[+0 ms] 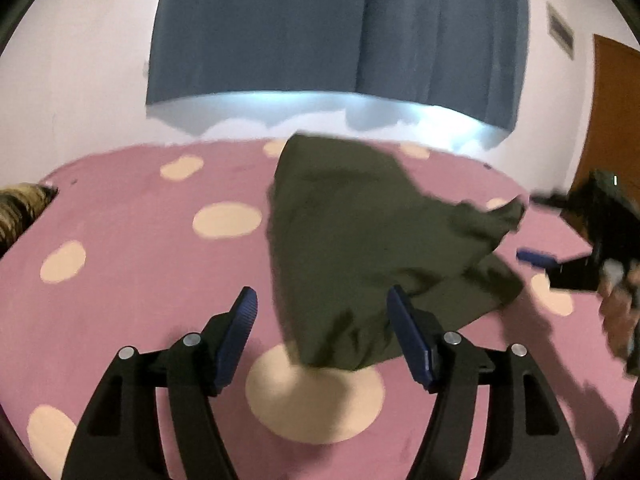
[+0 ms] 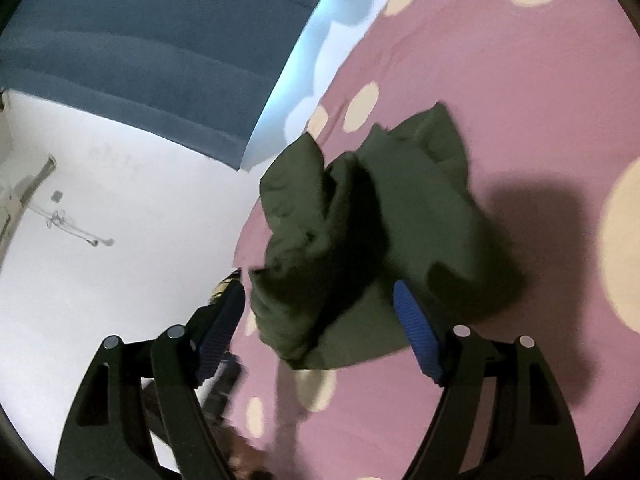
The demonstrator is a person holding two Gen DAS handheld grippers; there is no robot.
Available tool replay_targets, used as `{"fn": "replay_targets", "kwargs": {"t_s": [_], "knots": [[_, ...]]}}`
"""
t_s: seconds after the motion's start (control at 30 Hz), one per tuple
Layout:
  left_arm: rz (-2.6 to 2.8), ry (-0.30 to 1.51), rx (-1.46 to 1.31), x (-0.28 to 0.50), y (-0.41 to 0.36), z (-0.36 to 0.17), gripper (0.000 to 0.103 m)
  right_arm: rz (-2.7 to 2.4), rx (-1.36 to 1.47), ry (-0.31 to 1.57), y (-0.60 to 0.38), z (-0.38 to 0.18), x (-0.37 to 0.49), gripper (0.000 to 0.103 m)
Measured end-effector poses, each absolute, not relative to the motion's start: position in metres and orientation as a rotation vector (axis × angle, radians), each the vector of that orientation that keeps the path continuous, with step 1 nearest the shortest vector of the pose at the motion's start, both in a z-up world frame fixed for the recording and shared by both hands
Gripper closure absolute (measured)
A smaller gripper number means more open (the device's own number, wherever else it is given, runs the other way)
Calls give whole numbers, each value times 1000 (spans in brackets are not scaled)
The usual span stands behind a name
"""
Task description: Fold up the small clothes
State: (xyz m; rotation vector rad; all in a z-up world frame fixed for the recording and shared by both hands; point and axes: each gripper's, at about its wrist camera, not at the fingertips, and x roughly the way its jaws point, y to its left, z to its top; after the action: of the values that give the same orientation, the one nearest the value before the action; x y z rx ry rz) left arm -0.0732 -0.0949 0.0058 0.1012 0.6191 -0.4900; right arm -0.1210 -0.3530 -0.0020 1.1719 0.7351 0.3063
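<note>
A small dark olive garment (image 1: 360, 240) lies crumpled on the pink bed sheet with cream dots (image 1: 140, 280). My left gripper (image 1: 322, 300) is open above the sheet, its fingers apart at the garment's near left edge, holding nothing. My right gripper (image 2: 320, 292) is open over the bunched garment (image 2: 360, 232), its blue pads on either side of the cloth without closing on it. The right gripper also shows at the right edge of the left wrist view (image 1: 560, 264), beside the garment's right corner.
A blue curtain (image 1: 340, 32) hangs over a lit window behind the bed. A brown door (image 1: 616, 120) stands at the right. A patterned object (image 1: 20, 212) sits at the bed's left edge. The white floor (image 2: 100, 240) lies beside the bed.
</note>
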Motion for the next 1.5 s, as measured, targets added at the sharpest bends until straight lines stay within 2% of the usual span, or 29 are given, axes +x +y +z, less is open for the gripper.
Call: {"fn": "replay_targets", "kwargs": {"t_s": [0.13, 0.43, 0.47, 0.53, 0.57, 0.67, 0.77, 0.93, 1.17, 1.27, 1.33, 1.43, 1.5], "knots": [[-472, 662, 142, -65, -101, -12, 36, 326, 1190, 808, -350, -2, -86, 26], [-449, 786, 129, -46, -103, -40, 36, 416, 1060, 1103, -317, -15, -22, 26], [-448, 798, 120, -45, -102, -42, 36, 431, 1032, 1117, -314, -15, -18, 29], [-445, 814, 102, -42, -98, -45, 35, 454, 966, 1123, -306, -10, -14, 57], [-444, 818, 95, -42, -97, -46, 34, 469, 951, 1125, -303, -7, -14, 80], [-450, 821, 79, -43, -93, -44, 33, 459, 887, 1067, -305, 9, -17, 89], [-443, 812, 102, -48, -94, -45, 33, 470, 895, 939, -318, 34, -33, 92], [-478, 833, 98, -43, -100, -48, 30, 417, 907, 840, -343, 34, -67, 92], [-507, 850, 151, -42, -113, -52, 30, 331, 1055, 910, -365, -55, -88, 93], [-499, 847, 162, -42, -114, -51, 30, 343, 1080, 904, -363, -62, -87, 92], [-484, 842, 170, -42, -115, -50, 30, 356, 1068, 905, -362, -55, -87, 88], [-478, 855, 154, -40, -114, -52, 30, 362, 1082, 900, -368, -47, -96, 70], [-477, 864, 142, -40, -113, -53, 30, 371, 1090, 891, -370, -43, -105, 49]]}}
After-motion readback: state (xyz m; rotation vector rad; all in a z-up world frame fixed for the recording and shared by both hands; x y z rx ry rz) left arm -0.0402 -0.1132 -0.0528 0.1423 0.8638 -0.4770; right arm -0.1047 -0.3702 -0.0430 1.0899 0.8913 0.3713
